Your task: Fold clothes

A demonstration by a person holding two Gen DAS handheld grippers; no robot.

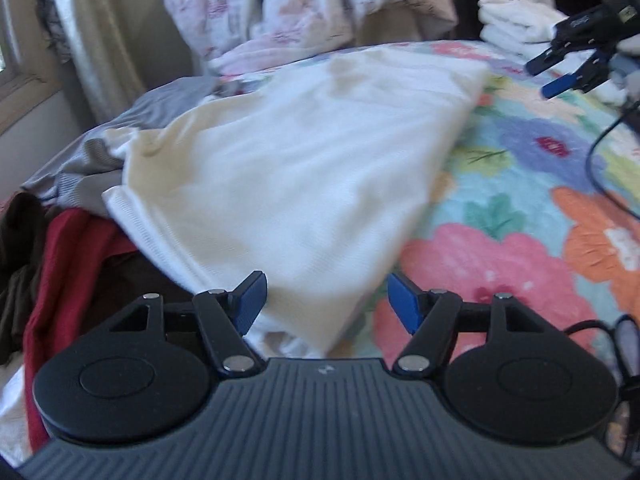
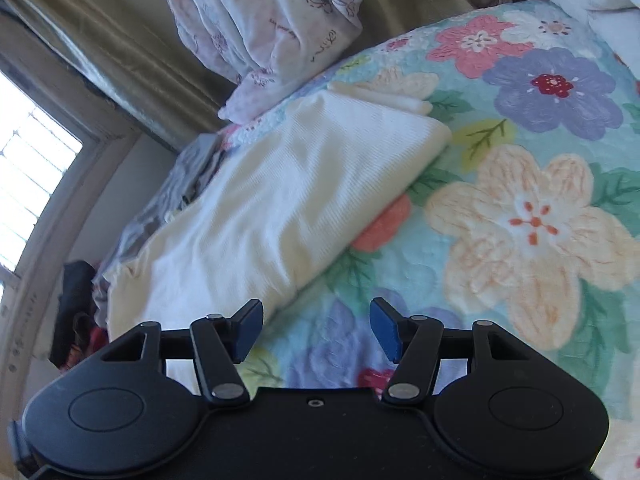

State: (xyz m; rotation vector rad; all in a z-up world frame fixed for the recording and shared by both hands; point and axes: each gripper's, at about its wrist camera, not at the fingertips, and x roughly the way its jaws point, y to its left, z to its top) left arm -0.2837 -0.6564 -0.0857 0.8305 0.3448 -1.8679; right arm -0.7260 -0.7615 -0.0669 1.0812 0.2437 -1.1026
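Note:
A cream ribbed garment (image 1: 288, 168) lies folded lengthwise on the flowered bedspread (image 1: 500, 216). My left gripper (image 1: 326, 302) hovers open over its near corner; the blue pads stand apart and do not press the cloth. In the left wrist view my right gripper (image 1: 560, 72) shows at the far right, open, beyond the garment's far corner. In the right wrist view the same garment (image 2: 272, 208) runs away to the upper right, and my right gripper (image 2: 316, 328) is open above the bedspread (image 2: 520, 220) just beside the garment's near edge, holding nothing.
Grey (image 1: 120, 136), red (image 1: 68, 264) and dark clothes (image 1: 20, 248) are piled at the left. A stack of folded white items (image 1: 516, 24) sits far right. A pale printed quilt (image 2: 264, 20) hangs behind the bed. A black cable (image 1: 600, 168) trails over the bedspread.

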